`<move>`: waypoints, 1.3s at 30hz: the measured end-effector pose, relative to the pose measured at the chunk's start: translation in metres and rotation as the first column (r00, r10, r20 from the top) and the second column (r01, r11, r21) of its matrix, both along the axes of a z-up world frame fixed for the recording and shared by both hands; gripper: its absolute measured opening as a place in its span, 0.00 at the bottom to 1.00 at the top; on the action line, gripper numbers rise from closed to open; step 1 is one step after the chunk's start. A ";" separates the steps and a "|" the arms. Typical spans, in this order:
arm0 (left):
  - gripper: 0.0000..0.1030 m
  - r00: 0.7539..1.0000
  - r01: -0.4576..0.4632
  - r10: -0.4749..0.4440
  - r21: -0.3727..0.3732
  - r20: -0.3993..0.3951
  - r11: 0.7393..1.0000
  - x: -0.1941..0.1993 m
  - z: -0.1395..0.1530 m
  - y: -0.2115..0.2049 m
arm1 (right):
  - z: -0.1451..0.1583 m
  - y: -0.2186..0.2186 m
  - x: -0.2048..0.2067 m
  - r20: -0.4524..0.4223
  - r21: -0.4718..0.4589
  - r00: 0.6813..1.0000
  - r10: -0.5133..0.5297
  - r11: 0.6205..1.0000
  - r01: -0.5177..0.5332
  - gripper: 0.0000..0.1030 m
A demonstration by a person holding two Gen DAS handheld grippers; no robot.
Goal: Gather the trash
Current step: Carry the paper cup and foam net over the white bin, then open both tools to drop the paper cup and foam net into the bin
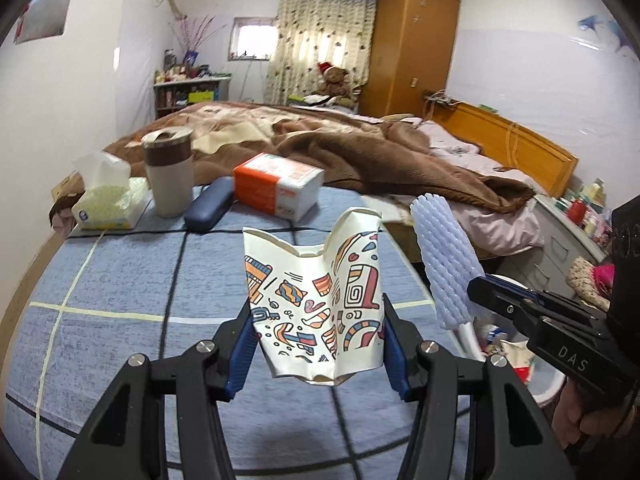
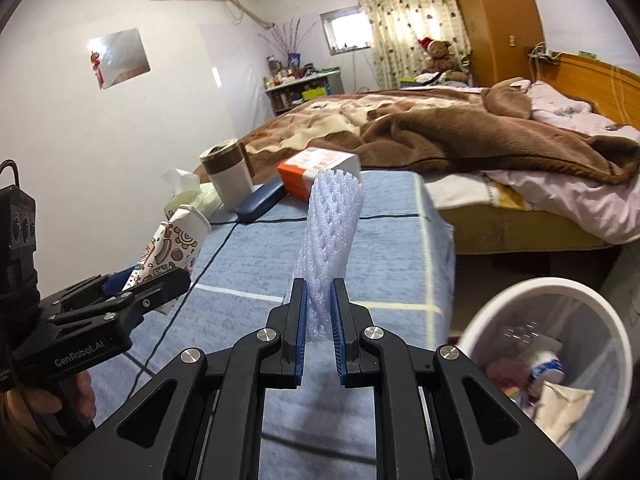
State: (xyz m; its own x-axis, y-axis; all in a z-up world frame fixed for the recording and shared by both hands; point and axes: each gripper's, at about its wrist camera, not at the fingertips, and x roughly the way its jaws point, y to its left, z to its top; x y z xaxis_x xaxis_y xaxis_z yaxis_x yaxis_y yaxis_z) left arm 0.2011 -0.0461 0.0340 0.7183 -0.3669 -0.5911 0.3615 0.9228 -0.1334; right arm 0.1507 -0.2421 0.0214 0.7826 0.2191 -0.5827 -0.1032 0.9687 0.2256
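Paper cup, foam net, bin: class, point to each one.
paper cup (image 1: 320,300), left wrist view, patterned crushed side.
foam net (image 2: 330,236), right wrist view, middle of the sleeve.
bin (image 2: 492,300), right wrist view, white rim.

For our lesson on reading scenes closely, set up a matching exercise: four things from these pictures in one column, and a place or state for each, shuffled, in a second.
Things
1. crushed paper cup
2. foam net sleeve
3. white bin
4. glasses case

Places or states
A. on the floor beside the table, trash inside
B. clamped in the right gripper
C. lying on the blue tablecloth
D. clamped in the left gripper

Pairs: 1-D, 2-B, 3-A, 4-C
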 end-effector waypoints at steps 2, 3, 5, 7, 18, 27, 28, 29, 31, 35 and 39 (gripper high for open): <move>0.56 1.000 0.019 -0.019 0.000 0.012 1.000 -0.009 0.004 -0.009 | 0.002 -0.008 -0.009 0.008 -0.005 1.000 -0.024 1.000 0.024 0.11; 0.56 0.999 0.031 -0.031 -0.001 0.016 1.000 -0.013 0.005 -0.013 | 0.003 -0.011 -0.014 0.015 -0.003 0.999 -0.030 1.000 0.030 0.11; 0.56 0.998 0.051 -0.051 0.003 0.030 0.999 -0.020 0.009 -0.024 | 0.006 -0.021 -0.023 0.026 -0.007 0.998 -0.051 0.999 0.051 0.11; 0.56 0.997 0.072 -0.072 0.003 0.041 0.997 -0.026 0.011 -0.033 | 0.007 -0.031 -0.030 0.033 -0.006 0.997 -0.069 0.998 0.069 0.11; 0.56 0.979 0.199 -0.199 0.005 0.039 0.980 -0.048 0.007 -0.094 | 0.004 -0.079 -0.058 0.031 -0.021 0.980 -0.198 0.980 0.199 0.12; 0.56 0.949 0.314 -0.313 0.008 -0.026 0.949 -0.060 -0.015 -0.149 | -0.011 -0.113 -0.073 -0.022 -0.064 0.954 -0.300 0.952 0.298 0.12; 0.56 0.946 0.324 -0.323 0.017 -0.033 0.946 -0.061 -0.017 -0.156 | -0.013 -0.117 -0.074 -0.031 -0.068 0.952 -0.306 0.951 0.303 0.12; 0.56 0.943 0.332 -0.331 0.021 -0.034 0.943 -0.063 -0.018 -0.161 | -0.016 -0.120 -0.074 -0.040 -0.073 0.948 -0.314 0.948 0.311 0.12; 0.56 0.938 0.345 -0.344 0.021 -0.040 0.938 -0.064 -0.021 -0.171 | -0.020 -0.129 -0.080 -0.059 -0.069 0.943 -0.327 0.944 0.323 0.12; 0.56 0.929 0.369 -0.366 0.046 -0.056 0.928 -0.065 -0.029 -0.189 | -0.029 -0.139 -0.083 -0.096 -0.082 0.934 -0.343 0.938 0.336 0.12; 0.57 0.923 0.384 -0.382 0.063 -0.052 0.921 -0.068 -0.033 -0.205 | -0.036 -0.146 -0.084 -0.126 -0.113 0.926 -0.356 0.932 0.343 0.12</move>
